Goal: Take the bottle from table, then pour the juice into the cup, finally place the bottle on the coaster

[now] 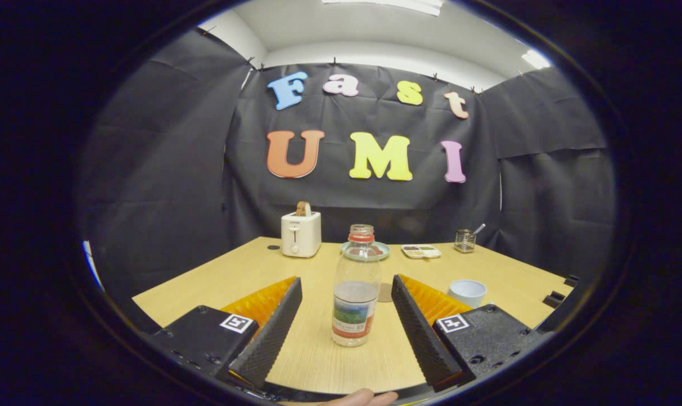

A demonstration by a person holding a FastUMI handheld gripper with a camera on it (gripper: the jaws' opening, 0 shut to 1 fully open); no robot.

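Gripper view: gripper point(346, 287) wide, bottle point(356, 287) upright between fingers, untouched. You close low on its label, squarely, keeping it vertical.

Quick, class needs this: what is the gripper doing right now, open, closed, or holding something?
Gripper: open, holding nothing; the bottle stands upright on the table between its fingers, with a gap on each side.

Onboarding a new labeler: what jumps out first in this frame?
The clear bottle stands upright on the wooden table, uncapped and part full, between the open gripper fingers, neither touching it. A pale cup sits beyond the right finger, with a round coaster just behind the bottle. A white toaster stands at the far edge by the wall.
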